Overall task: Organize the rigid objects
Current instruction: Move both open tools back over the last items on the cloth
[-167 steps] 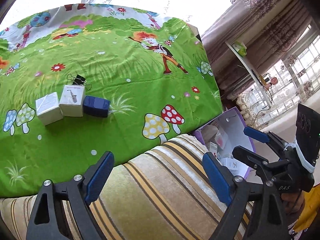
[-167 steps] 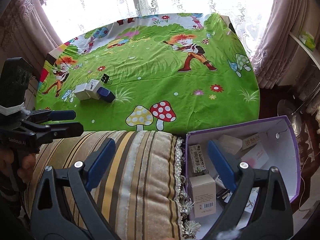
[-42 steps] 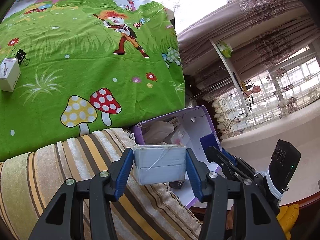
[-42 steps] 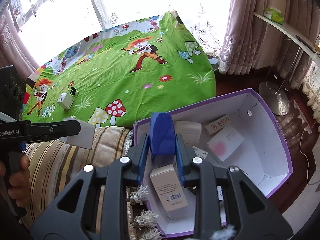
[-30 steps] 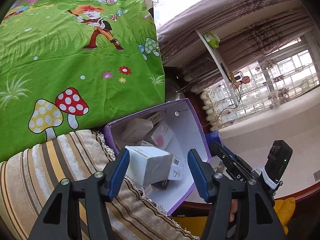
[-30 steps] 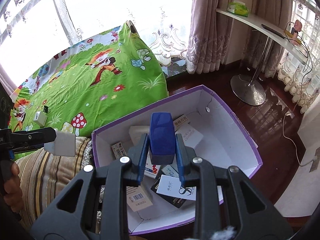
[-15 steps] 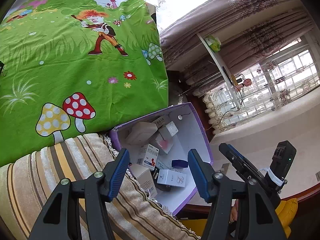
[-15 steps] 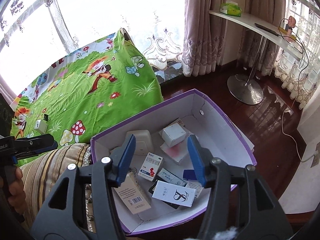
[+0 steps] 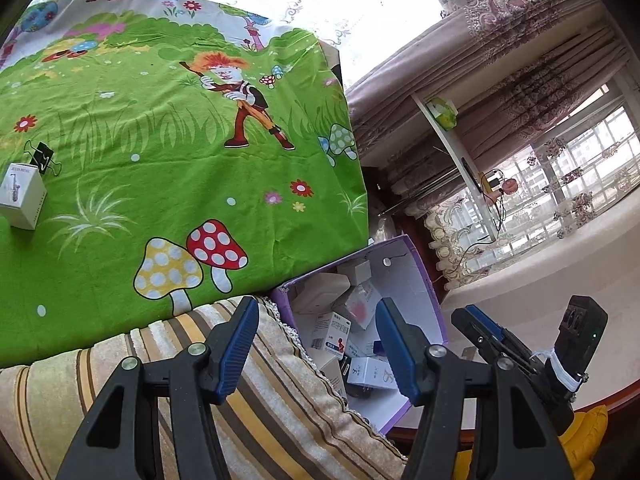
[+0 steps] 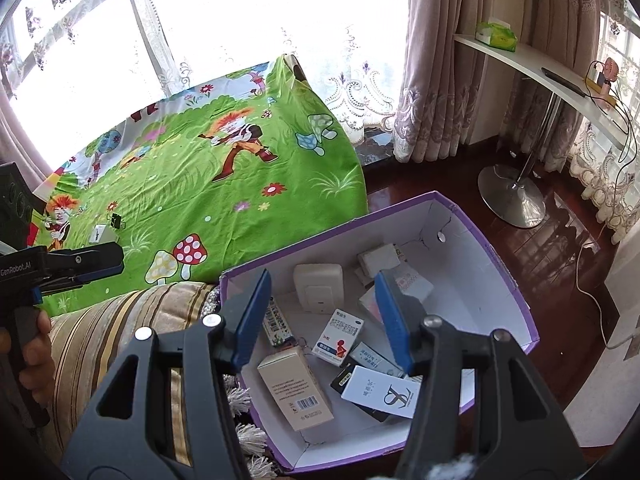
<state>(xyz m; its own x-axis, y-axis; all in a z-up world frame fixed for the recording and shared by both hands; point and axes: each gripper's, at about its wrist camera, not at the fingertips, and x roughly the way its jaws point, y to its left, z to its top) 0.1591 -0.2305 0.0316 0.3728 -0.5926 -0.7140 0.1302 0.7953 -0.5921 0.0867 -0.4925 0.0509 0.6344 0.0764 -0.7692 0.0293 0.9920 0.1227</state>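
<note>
Left wrist view: the left gripper (image 9: 314,346) has its fingers apart and empty; the remaining white box (image 9: 22,195) stands upright far to the upper left on the green cloth (image 9: 160,168), beside a binder clip (image 9: 42,157).

Right wrist view: the right gripper (image 10: 324,316), fingers apart and empty, hangs over the purple bin (image 10: 508,280), well apart from the box, so the left hand looks nearer.

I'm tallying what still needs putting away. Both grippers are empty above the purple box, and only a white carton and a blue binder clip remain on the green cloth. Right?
Nearly. The binder clip is black, not blue; the left wrist view shows it just behind the white carton on the green cloth. The rest holds: the left gripper and right gripper are empty above the purple box.
</note>
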